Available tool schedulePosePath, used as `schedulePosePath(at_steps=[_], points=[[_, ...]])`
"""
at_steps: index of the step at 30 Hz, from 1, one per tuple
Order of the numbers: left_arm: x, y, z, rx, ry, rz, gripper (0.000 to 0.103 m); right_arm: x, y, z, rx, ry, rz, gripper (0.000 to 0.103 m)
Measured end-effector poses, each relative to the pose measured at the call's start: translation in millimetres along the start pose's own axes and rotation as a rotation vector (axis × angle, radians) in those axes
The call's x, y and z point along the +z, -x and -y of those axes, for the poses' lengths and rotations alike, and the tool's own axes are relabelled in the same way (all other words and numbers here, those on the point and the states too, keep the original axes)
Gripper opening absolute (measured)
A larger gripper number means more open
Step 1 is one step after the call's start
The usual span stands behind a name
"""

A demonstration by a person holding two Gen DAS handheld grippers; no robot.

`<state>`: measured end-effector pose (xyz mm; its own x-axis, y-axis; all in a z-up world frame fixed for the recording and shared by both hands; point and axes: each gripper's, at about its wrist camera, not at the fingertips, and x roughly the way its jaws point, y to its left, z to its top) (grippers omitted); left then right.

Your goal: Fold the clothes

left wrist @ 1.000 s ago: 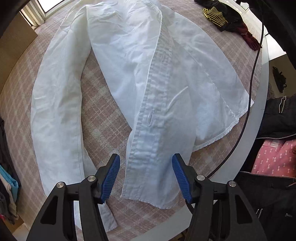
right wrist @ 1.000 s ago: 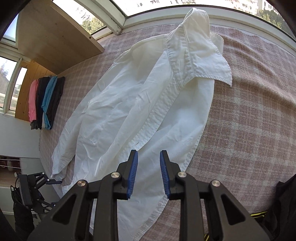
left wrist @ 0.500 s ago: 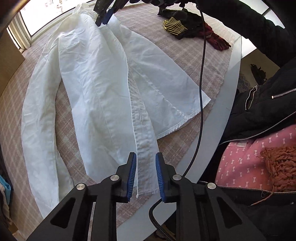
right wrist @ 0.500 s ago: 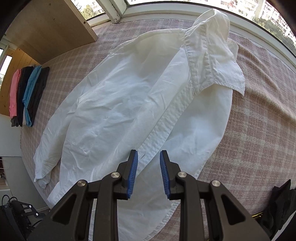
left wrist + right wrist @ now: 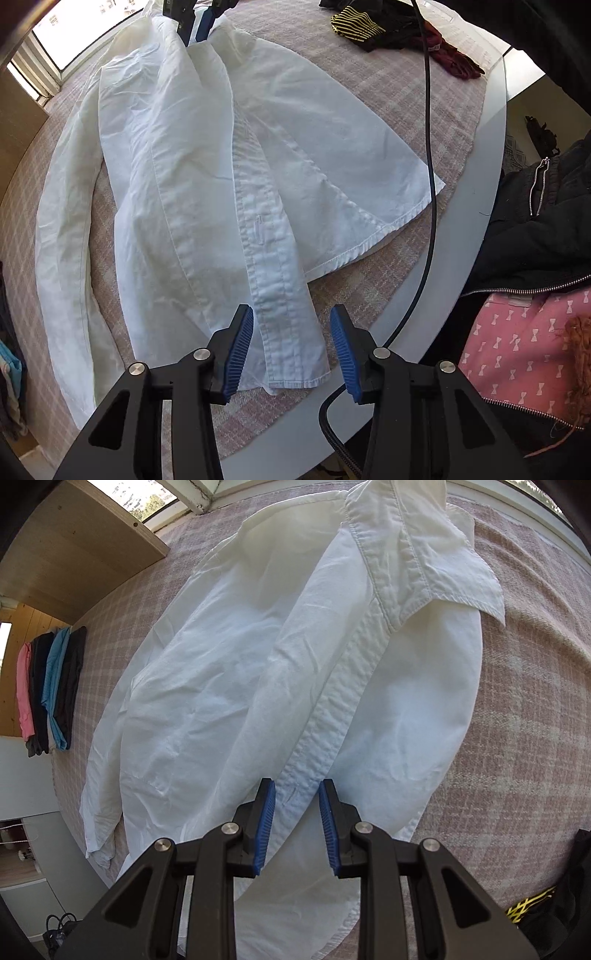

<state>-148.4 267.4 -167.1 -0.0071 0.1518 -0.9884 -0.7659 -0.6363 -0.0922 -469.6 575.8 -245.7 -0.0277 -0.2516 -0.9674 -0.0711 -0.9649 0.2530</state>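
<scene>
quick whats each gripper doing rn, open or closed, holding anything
Left gripper: open, holding nothing, over the hem end of the white shirt.
Right gripper: open, straddling the shirt's button placket, not clamped.

Left gripper (image 5: 291, 350): we see black arms, ribbed blue pads (image 5: 240, 350), silver screws.
Right gripper (image 5: 297, 823): our same black frame, blue pads (image 5: 264, 823), silver screws.
Cable (image 5: 430, 177): black.
Clothing: we wear a black zipped jacket (image 5: 535, 229) over a pink bow-print top (image 5: 517, 347).

One white shirt (image 5: 229, 177), two grippers (perhaps five hanging garments (image 5: 48, 686)).
</scene>
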Motion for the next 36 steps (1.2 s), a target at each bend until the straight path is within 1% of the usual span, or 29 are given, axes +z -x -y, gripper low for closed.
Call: schedulePosePath(at_steps=[4,5,6,8,14,17,21,23,24,26,32,33,34,35,36], points=[[6.0,-2.0,3.3,0.005,0.036,0.017,0.035,-2.8,-2.1,-5.7,-0.01,0.02,0.011,0.025],[7.0,-1.8,6.1,0.005,0.03,0.023,0.031,-3.7,-2.5,-6.9,-0.012,0.025,0.016,0.025],[8.0,-1.6,8.3,0.006,0.028,0.028,0.029,-4.7,-2.9,-8.2,-0.014,0.03,0.02,0.025],[9.4,-1.8,9.9,0.007,0.031,0.032,0.02,-6.6,-3.7,-10.6,-0.018,0.04,0.028,0.025],[11.3,-2.5,12.3,0.003,0.029,0.036,0.008,-12.9,-5.3,-17.4,-0.026,0.07,0.055,0.025],[11.6,-2.4,12.3,0.002,0.032,0.04,0.008,-19.7,-1.1,-17.5,-0.007,0.083,0.076,0.025],[8.2,2.7,9.9,-0.007,0.036,0.054,0.007,-28.9,4.5,-17.6,0.019,0.099,0.105,0.017],[6.5,11.8,6.3,-0.029,0.049,0.08,0.007,-31.9,9.9,-17.5,0.025,0.108,0.116,0.014],[5.8,17.0,4.1,-0.042,0.061,0.098,0.007,-33.0,13.9,-17.5,0.029,0.111,0.123,0.011],[2.4,26.9,-2.0,-0.051,0.089,0.131,0.007,-33.5,25.3,-15.6,0.04,0.113,0.141,0.011],[-16.0,43.9,-25.4,-0.042,0.152,0.17,0.007,-31.4,56.2,-7.8,0.041,0.124,0.19,0.01],[-17.4,38.0,-22.5,-0.021,0.146,0.151,0.009,-30.3,59.3,-6.2,0.043,0.125,0.194,0.01],[-18.8,32.0,-19.5,0.0,0.14,0.131,0.016,-29.5,61.4,-4.9,0.04,0.128,0.196,0.01],[-20.7,26.6,-17.6,0.015,0.138,0.113,0.03,-29.2,61.9,-4.0,0.025,0.133,0.195,0.01],[-23.7,22.3,-17.8,0.015,0.143,0.101,0.035,-28.3,60.1,-4.2,0.01,0.137,0.193,0.01]])
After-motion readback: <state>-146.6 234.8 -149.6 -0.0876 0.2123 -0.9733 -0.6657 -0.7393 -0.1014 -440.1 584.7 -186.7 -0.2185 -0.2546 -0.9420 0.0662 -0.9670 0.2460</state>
